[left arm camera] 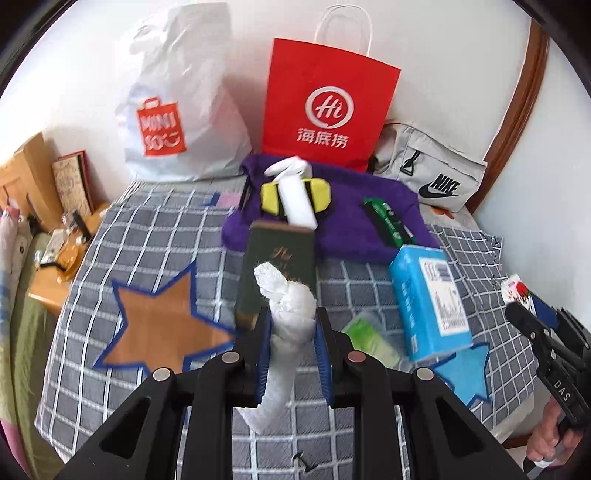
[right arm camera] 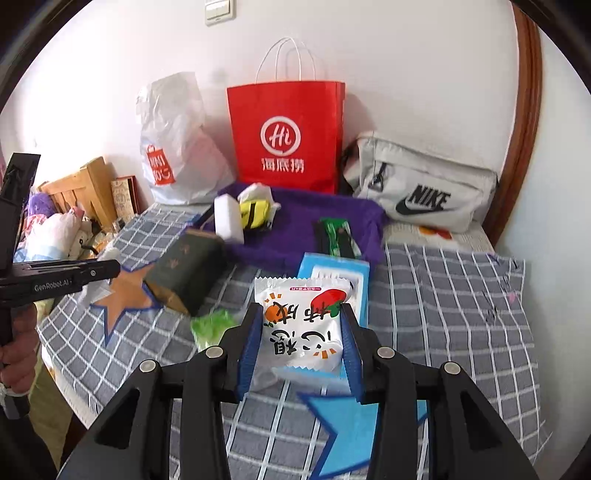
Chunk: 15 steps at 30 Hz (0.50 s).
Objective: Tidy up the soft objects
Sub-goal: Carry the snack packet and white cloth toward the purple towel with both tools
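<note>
Left tongs pinch knotted white cloth (lumpy)

A white wall with a light switch backs the checked bed; wooden nightstand beside it.

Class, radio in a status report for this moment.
Left gripper shut on knotted white cloth. Right gripper shut on snack packet. Red paper bag beyond, path clear.

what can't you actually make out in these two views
- Left wrist view: lower end of the knotted white cloth, hidden behind the jaws.
- Both views: contents of the red paper bag, walls hide them.
- Right wrist view: blue box, mostly covered by the snack packet.
</note>
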Tool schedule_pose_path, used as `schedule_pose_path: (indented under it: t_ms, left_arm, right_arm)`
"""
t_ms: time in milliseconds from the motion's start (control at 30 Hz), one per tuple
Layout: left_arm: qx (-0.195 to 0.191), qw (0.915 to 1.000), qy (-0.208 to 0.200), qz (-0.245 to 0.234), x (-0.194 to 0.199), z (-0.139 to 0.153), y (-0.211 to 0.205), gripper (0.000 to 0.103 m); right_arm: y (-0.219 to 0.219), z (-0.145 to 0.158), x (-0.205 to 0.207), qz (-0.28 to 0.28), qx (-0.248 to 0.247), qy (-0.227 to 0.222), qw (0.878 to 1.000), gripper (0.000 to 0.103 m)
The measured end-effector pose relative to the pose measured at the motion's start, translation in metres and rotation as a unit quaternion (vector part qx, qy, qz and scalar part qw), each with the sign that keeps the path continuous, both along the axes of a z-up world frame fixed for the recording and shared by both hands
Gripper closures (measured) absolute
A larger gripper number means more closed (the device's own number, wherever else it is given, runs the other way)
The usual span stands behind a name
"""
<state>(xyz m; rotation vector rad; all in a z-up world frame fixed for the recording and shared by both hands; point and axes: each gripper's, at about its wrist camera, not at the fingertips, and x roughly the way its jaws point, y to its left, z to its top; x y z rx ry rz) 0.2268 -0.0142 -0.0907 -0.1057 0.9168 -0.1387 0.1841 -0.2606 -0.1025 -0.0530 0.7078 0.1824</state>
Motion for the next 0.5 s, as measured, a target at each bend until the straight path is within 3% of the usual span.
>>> schedule_pose_path:
  t_ms: [167, 500]
  left_arm:
    - [-0.01, 0.9998, 0.011, -0.009, 0.026, 0.001, -0.008, 0.082]
    - [0.006, 1.0, 0.002, -0.007, 0.072, 0.014, -0.018, 0.082]
  right_arm:
    - [-0.001, 0.01, 0.031, -0.008, -0.006, -0.011, 1.0, 0.062]
    - [-0.012, 0.013, 0.081, -0.029, 0.0, -0.013, 1.0, 0.062]
